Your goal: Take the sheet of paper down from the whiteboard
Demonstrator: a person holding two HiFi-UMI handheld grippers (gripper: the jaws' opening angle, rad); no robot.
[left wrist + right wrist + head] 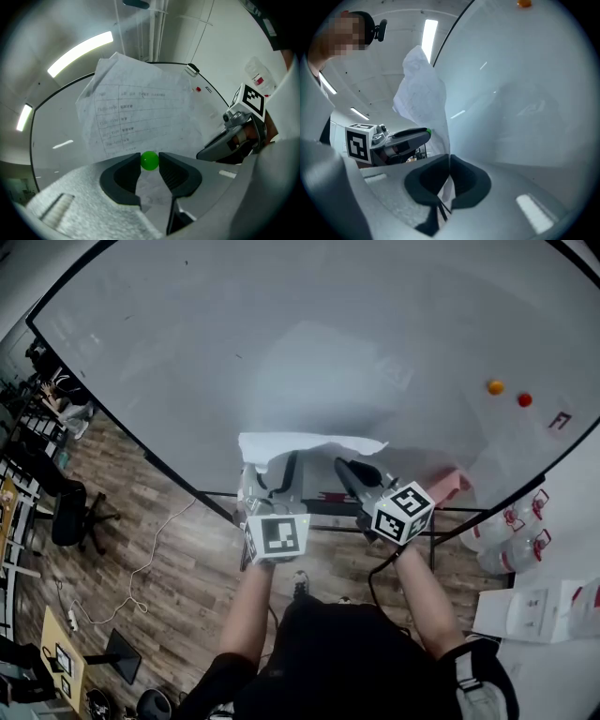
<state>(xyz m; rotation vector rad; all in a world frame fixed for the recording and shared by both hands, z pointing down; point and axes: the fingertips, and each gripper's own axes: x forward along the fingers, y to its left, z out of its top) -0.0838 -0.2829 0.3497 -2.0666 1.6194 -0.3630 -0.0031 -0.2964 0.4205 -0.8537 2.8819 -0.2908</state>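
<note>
On the sheet (178, 126), a printed table's (126, 117) text is illegible.

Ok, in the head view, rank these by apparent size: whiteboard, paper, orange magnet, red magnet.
Largest: whiteboard, filling most of the view.
Then paper, though it's nearer the camera.
Last: orange magnet and red magnet, tiny dots that look alike, so unranked.

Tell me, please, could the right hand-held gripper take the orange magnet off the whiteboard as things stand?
Probably not yet: the right hand-held gripper is shut on the sheet of paper. The whiteboard towards the orange magnet looks bare, so nothing else seems in the way.
</note>
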